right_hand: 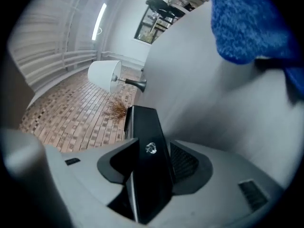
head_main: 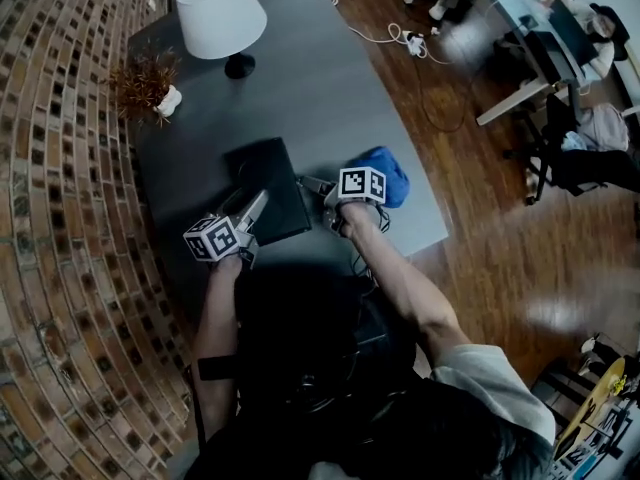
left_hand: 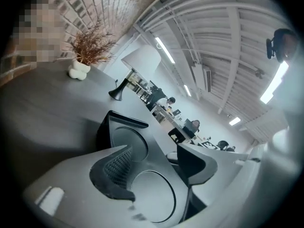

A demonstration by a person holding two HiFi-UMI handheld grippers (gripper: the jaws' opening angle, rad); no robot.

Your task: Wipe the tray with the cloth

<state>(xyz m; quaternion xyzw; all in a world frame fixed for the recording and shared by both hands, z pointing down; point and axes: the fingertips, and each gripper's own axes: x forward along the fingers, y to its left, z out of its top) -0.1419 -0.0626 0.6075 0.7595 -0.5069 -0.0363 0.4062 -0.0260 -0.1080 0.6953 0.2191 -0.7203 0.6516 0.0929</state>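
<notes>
Head view: tray (head_main: 268,183) points away; right claw (right_hand: 149,148) grips its edge, left claw (left_hand: 156,151) released.

Jaws apart on left hand-held gripper (head_main: 258,206); right hand-held gripper (head_main: 310,190) apparently clamps tray (right_hand: 142,127).

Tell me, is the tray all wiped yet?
Not yet; nothing looks wiped. The right gripper clamps the edge of the flat black tray, the left gripper is open over it. The fluffy blue cloth lies unheld on the grey table beside the tray. Grabbing it and wiping remain.
</notes>
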